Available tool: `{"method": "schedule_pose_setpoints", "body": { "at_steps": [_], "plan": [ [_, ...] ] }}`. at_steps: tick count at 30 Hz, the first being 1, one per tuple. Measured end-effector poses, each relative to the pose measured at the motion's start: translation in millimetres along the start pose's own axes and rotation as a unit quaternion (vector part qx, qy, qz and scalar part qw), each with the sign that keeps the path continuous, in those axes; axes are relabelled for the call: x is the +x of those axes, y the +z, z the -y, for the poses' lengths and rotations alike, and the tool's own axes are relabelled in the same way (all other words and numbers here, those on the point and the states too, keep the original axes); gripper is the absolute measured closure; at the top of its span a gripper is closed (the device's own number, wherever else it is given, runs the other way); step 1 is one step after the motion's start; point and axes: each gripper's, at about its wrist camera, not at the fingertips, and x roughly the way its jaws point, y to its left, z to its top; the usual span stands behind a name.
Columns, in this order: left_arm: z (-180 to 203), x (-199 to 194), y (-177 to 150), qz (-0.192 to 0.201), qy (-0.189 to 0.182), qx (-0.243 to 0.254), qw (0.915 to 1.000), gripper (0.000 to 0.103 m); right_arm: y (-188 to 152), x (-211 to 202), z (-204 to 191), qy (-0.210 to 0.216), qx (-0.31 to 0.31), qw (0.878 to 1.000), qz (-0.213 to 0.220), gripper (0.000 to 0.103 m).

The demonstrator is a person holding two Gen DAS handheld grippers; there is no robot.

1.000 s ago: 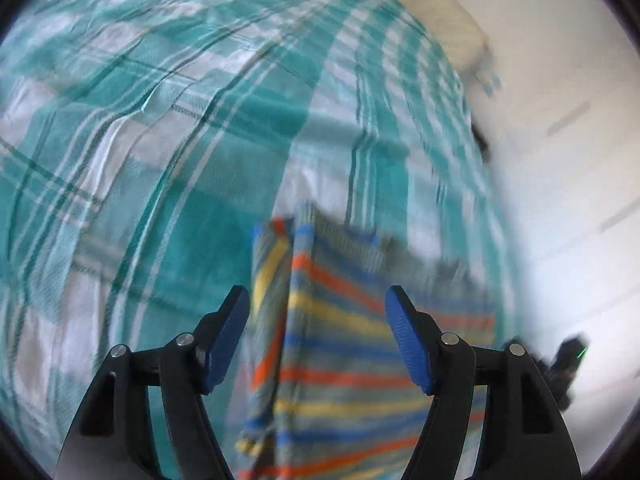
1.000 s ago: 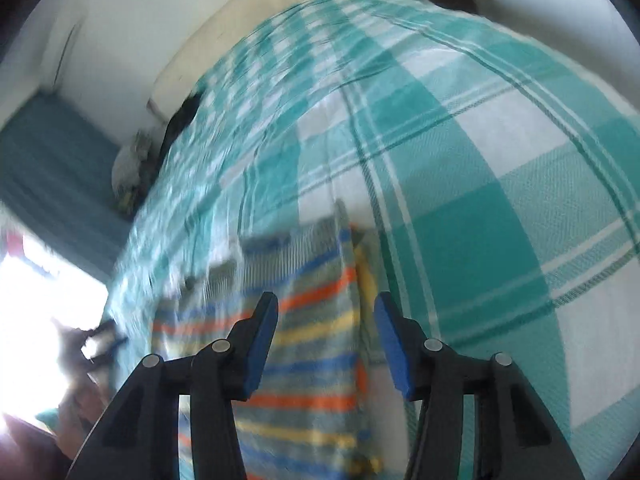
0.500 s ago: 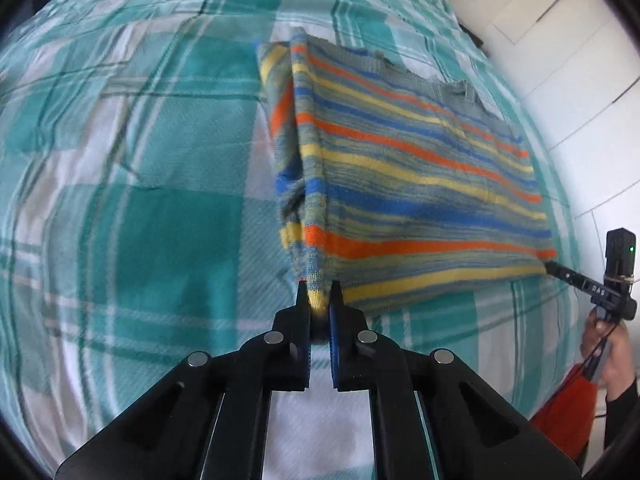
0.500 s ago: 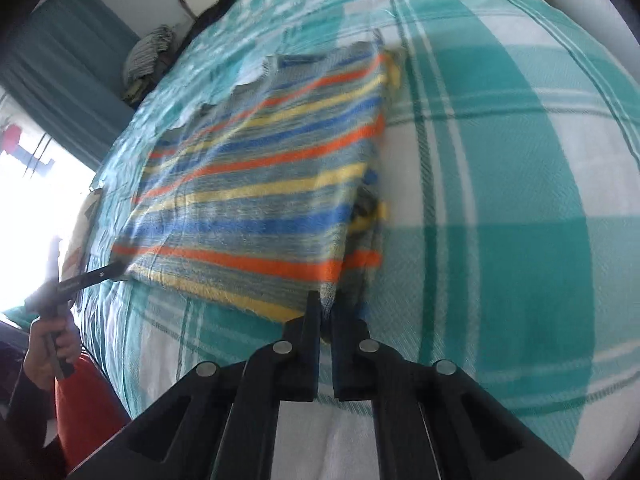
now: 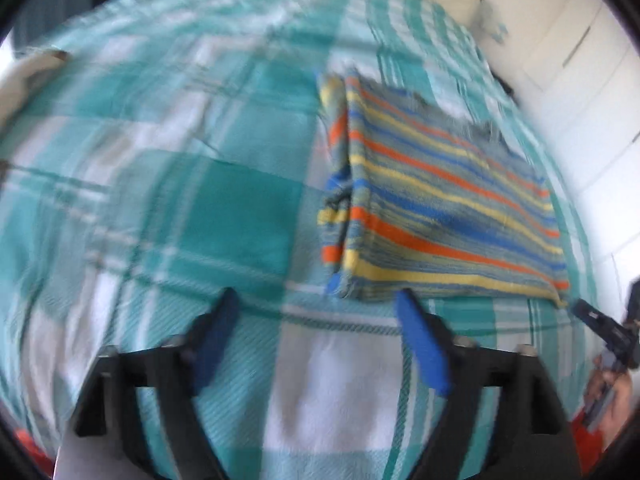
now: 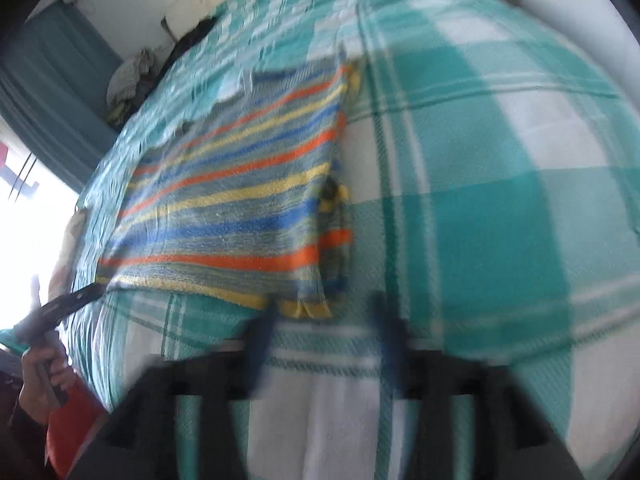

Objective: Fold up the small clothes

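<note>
Teal-checked bedspread — striped garment

Both views are bright with daylight. In the right wrist view a window at the left edge is blown out to pure white. Motion blur softens both pictures; the right gripper's fingers are smeared most, and the bed cover loses its weave. The fisheye lens bends the bed's edges and leaves dark corners. Shadows are soft and weak.
</note>
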Motion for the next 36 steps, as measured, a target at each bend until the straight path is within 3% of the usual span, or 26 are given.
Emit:
{"method": "schedule_pose_setpoints", "body": {
  "at_steps": [1,3,5,8,13,18,36],
  "plan": [
    [-2,-10,-9,0.029,0.019,-0.005,0.9994,0.007,-9,-14,-1,-0.013,0.003,0.999,0.039,0.017],
    [-7,-23,-27,0.080,0.065,-0.014,0.9946,0.007,-28,-36,-5,-0.043,0.004,0.994,0.096,0.017],
    [-12,-26,-39,0.110,0.111,-0.009,0.9876,0.007,-45,-44,-10,-0.082,-0.008,0.989,0.122,0.017],
    [-14,-13,-41,0.109,0.136,0.023,0.9845,0.007,-61,-36,-14,-0.154,-0.034,0.980,0.122,0.017],
    [-10,14,-45,0.097,0.150,0.080,0.9806,0.004,-65,-22,-1,-0.217,-0.048,0.968,0.115,0.016],
    [-18,16,-56,0.107,0.131,0.058,0.9839,0.000,-69,-8,13,-0.216,-0.043,0.968,0.118,0.009],
    [-14,17,-60,0.112,0.132,0.055,0.9834,0.000,-70,-8,13,-0.216,-0.044,0.968,0.119,0.007]
  ]
}}
